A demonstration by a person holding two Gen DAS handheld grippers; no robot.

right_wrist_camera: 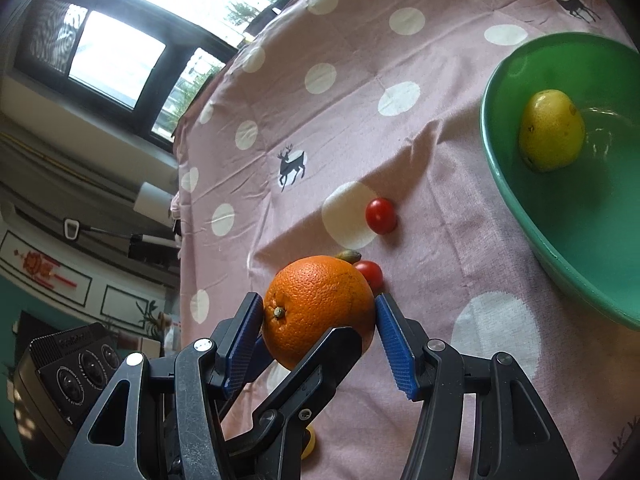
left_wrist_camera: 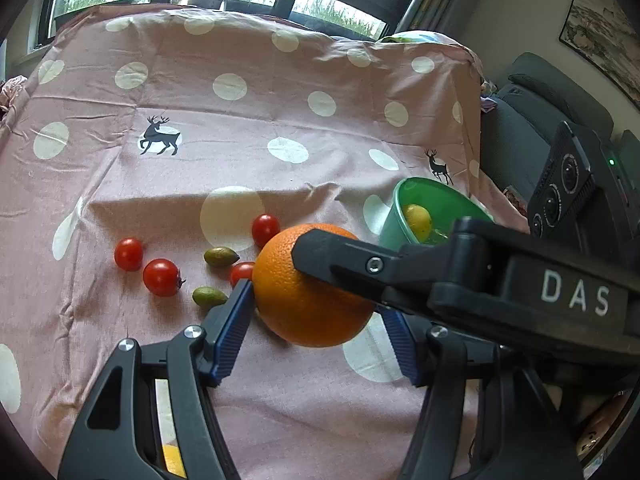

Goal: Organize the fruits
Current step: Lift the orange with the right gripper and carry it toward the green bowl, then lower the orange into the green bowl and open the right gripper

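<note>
Both grippers clamp the same orange (left_wrist_camera: pixel 308 296): the left gripper (left_wrist_camera: pixel 318 320) presses its blue pads on the fruit's sides, and the right gripper (right_wrist_camera: pixel 320 320) grips it crosswise, its pads touching the peel beside the stem end. The orange hangs just above the pink dotted cloth (left_wrist_camera: pixel 240 120) covering the surface. Behind it lie cherry tomatoes (left_wrist_camera: pixel 161 277) and two small green fruits (left_wrist_camera: pixel 221 257). Farther right, a green bowl (right_wrist_camera: pixel 520 184) holds a yellow lemon (right_wrist_camera: pixel 552 136).
</note>
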